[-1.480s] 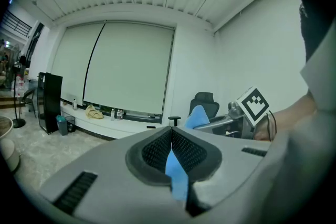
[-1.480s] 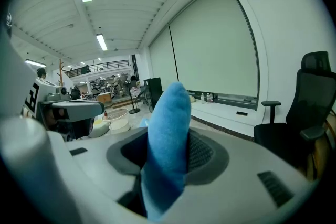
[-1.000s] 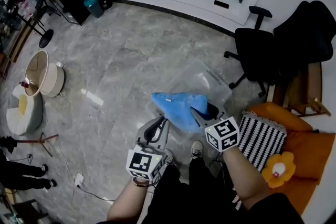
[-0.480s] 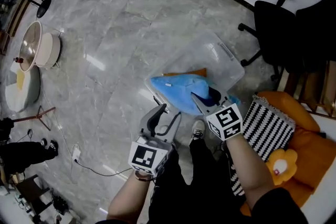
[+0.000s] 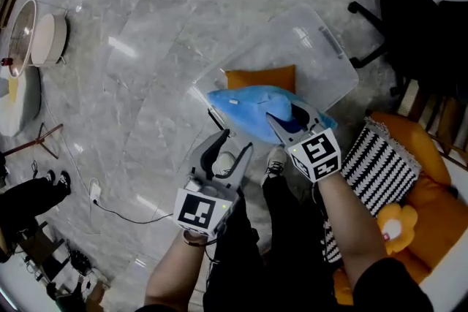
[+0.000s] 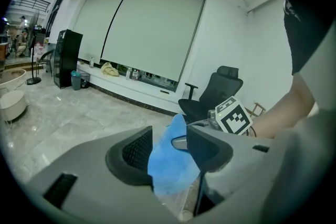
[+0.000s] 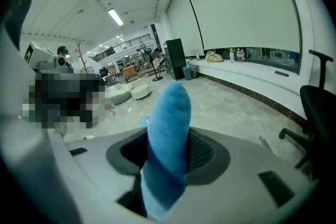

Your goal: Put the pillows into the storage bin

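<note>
My right gripper (image 5: 284,114) is clamped on the blue pillow (image 5: 247,107), which hangs over the near rim of the clear storage bin (image 5: 296,36). An orange pillow (image 5: 261,77) already lies inside the bin, just beyond the blue one. My left gripper (image 5: 234,144) has just been opening. Its jaws stand wide, and the pillow's lower edge shows in the gap with neither pad pressing it.

To the left and beyond the bin the grey marble floor (image 5: 157,77) is open. On the right it is tight: the black office chair (image 5: 409,7) sits near the bin's far corner, and the orange sofa (image 5: 435,183) with the striped pillow (image 5: 376,172) is beside my right arm.

The one print I can make out is the black-and-white square marker on each gripper's cube.
</note>
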